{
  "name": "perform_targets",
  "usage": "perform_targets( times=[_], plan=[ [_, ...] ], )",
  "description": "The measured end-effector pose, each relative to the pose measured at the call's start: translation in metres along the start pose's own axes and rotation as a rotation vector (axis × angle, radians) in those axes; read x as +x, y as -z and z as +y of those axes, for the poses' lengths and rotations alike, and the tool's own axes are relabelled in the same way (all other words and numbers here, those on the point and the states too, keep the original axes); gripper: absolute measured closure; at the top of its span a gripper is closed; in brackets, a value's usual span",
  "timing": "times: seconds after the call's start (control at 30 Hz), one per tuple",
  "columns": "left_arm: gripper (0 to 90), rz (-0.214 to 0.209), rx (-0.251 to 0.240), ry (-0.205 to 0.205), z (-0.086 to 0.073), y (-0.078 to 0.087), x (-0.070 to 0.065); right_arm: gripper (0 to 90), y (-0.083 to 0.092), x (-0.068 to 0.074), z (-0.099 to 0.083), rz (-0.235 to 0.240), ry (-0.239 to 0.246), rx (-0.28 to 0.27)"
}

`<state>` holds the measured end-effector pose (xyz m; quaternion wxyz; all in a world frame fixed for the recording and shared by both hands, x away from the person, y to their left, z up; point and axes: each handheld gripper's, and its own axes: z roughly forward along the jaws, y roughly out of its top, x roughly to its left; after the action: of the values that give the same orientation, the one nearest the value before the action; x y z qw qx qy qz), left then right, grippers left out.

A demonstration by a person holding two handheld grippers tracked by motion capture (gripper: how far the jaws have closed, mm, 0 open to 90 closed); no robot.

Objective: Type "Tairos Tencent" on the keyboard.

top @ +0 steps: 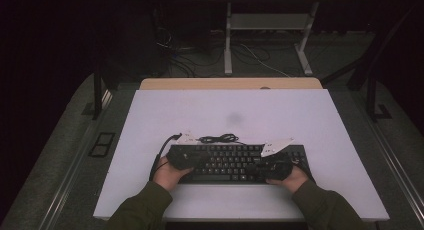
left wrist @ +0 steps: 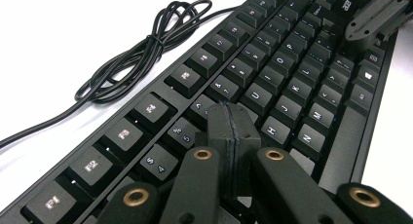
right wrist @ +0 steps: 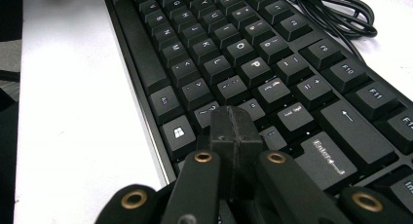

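While both jaw pairs sit pressed together, the keyboard (top: 235, 162) lies near the desk's (top: 150, 135) front edge.
Left hand-held gripper (left wrist: 233, 131) and right hand-held gripper (right wrist: 234, 129), both holding nothing, hover low over the keys; typing looks to be in hand, and next comes a straight-down tip press on one key.

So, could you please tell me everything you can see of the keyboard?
The keyboard is black, full-size, plastic-looking, with pale legends on its keys. It lies flat near the front edge of the white table top. Its black cable lies bundled just behind it. The left gripper and right gripper, both shut, rest over the keys at either end.
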<state>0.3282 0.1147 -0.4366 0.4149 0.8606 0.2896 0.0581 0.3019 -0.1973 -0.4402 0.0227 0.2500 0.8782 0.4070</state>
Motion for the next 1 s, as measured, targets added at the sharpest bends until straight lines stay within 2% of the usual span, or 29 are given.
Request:
perform_targets(
  times=[0.1,0.13,0.23,0.33,0.67,0.83,1.0],
  plan=[
    [88.9,-0.004,-0.011,0.013,0.001,0.003,0.000,89.2,0.000,0.000,0.000,0.000,0.000,0.000],
    [88.9,-0.002,-0.011,0.000,0.001,0.004,0.001,89.2,0.000,0.000,0.000,0.000,0.000,0.000],
    [88.8,-0.003,-0.024,0.009,0.001,0.006,0.000,89.2,0.000,0.000,0.000,0.000,0.000,0.000],
    [84.7,-0.012,-0.035,0.011,0.001,0.009,0.000,89.2,0.000,0.000,0.000,-0.001,0.002,0.000],
    [67.0,-0.021,-0.066,0.014,-0.002,0.019,-0.001,89.3,0.000,0.000,0.000,-0.002,0.002,0.001],
    [53.6,-0.024,-0.080,0.001,-0.005,0.025,-0.001,89.3,0.000,0.000,0.000,-0.002,0.002,0.001],
    [46.4,-0.021,-0.091,-0.008,-0.010,0.031,0.001,89.3,0.000,0.000,0.000,-0.002,0.002,0.002]
  ],
)
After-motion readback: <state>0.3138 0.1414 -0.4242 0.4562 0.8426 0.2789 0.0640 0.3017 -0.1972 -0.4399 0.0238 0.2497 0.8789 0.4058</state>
